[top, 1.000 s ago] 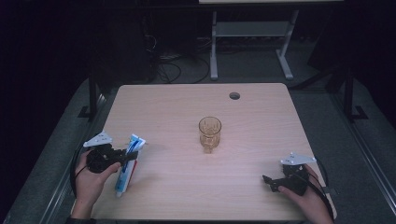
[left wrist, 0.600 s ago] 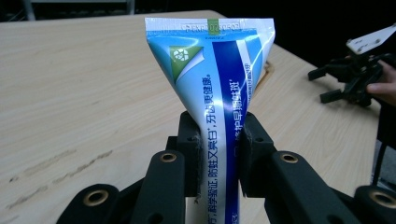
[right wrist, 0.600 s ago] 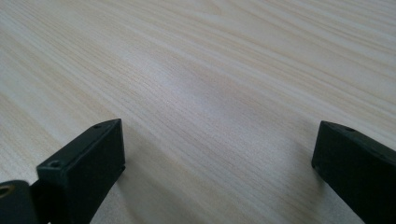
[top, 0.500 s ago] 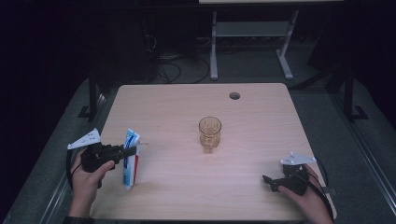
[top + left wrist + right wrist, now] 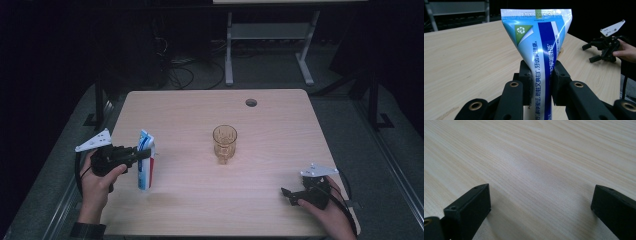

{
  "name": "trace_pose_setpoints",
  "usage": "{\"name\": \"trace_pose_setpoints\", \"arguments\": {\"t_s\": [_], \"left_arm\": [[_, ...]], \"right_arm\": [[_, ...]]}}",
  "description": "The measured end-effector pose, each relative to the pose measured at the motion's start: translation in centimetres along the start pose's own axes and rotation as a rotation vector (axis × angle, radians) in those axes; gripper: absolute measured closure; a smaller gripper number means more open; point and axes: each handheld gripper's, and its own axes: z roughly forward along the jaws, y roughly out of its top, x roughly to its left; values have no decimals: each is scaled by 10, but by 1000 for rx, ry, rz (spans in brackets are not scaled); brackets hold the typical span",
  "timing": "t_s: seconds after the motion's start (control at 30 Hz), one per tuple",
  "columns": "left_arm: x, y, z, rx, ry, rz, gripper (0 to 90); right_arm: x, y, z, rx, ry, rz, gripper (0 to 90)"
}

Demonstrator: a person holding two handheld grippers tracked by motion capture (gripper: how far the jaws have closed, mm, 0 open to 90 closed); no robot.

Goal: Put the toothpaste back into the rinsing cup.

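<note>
Near the left edge of the pale wooden table (image 5: pixel 280 125), the left gripper (image 5: pixel 141 153) has its jaws clamped on a blue and white toothpaste tube (image 5: pixel 145 160), held upright with its flat crimped end on top. An amber drinking glass (image 5: pixel 224 143) stands alone near the middle of the table, well apart from the tube. By the front right corner, the right gripper (image 5: pixel 288 195) rests low over bare wood, jaws spread wide.

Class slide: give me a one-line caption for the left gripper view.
Left gripper clamps an upright blue-and-white toothpaste tube over the pale wooden table.
</note>
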Motion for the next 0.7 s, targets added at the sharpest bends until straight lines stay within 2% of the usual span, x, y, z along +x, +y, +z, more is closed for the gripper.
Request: {"name": "trace_pose_setpoints", "arguments": {"t_s": [0.7], "left_arm": [[-10, 42, 42, -12, -61, 67, 736]], "right_arm": [[0, 0, 0, -1, 2, 1, 18]]}}
